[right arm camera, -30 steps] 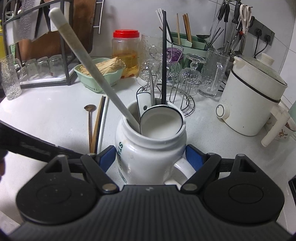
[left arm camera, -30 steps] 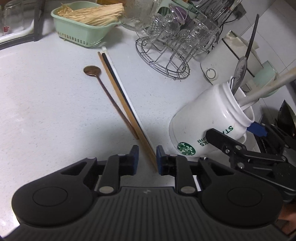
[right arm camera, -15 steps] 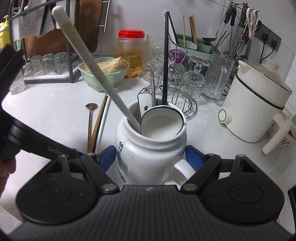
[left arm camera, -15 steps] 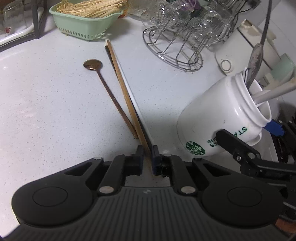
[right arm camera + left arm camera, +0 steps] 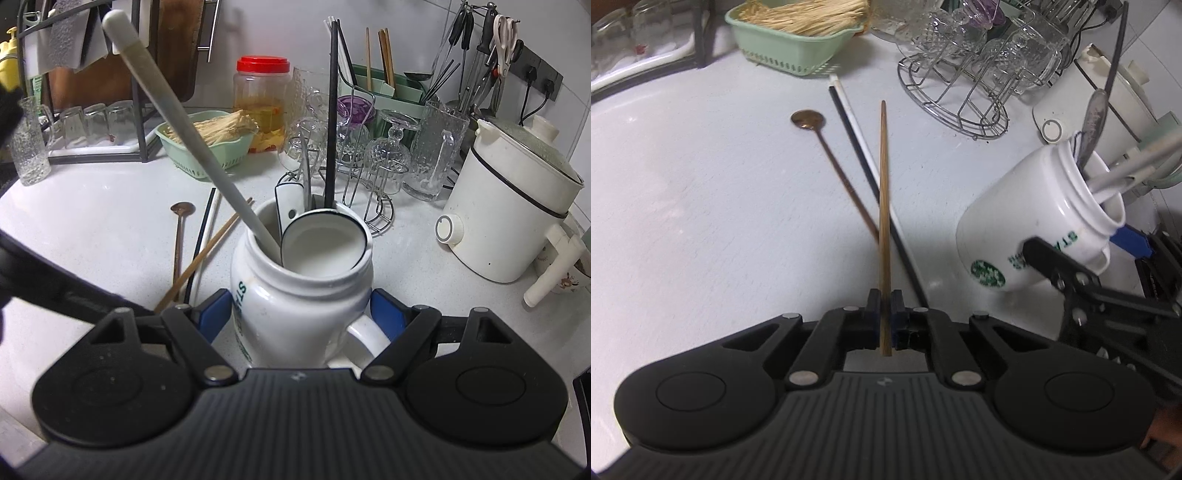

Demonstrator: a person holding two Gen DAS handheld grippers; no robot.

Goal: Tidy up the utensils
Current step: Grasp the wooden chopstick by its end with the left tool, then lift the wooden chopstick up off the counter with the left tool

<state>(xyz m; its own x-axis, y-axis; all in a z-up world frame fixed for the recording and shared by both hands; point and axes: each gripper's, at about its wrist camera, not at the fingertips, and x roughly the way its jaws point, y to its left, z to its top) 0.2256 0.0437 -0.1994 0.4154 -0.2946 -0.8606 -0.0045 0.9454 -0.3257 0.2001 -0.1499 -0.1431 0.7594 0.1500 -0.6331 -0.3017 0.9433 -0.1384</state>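
My left gripper (image 5: 885, 308) is shut on a brown wooden chopstick (image 5: 884, 206), which is lifted off the counter and points away from me. A black chopstick (image 5: 864, 173), a white chopstick (image 5: 855, 122) and a copper long-handled spoon (image 5: 827, 147) still lie on the white counter. My right gripper (image 5: 301, 314) is shut on a white Starbucks mug (image 5: 295, 291), also seen tilted in the left wrist view as the mug (image 5: 1027, 229). The mug holds a white ladle (image 5: 184, 129), a black-rimmed enamel spoon (image 5: 321, 243) and a black stick (image 5: 332, 110).
A green basket of skewers (image 5: 798, 37) sits at the back. A wire glass rack (image 5: 964, 85) with glasses stands right of the utensils. A white electric pot (image 5: 509, 214) is at the far right, a red-lidded jar (image 5: 262, 99) and a rack of cups (image 5: 92, 122) at the back.
The left jaws closed on the brown chopstick and raised it off the counter, swinging it apart from the black and white ones. The right gripper and mug stayed put.
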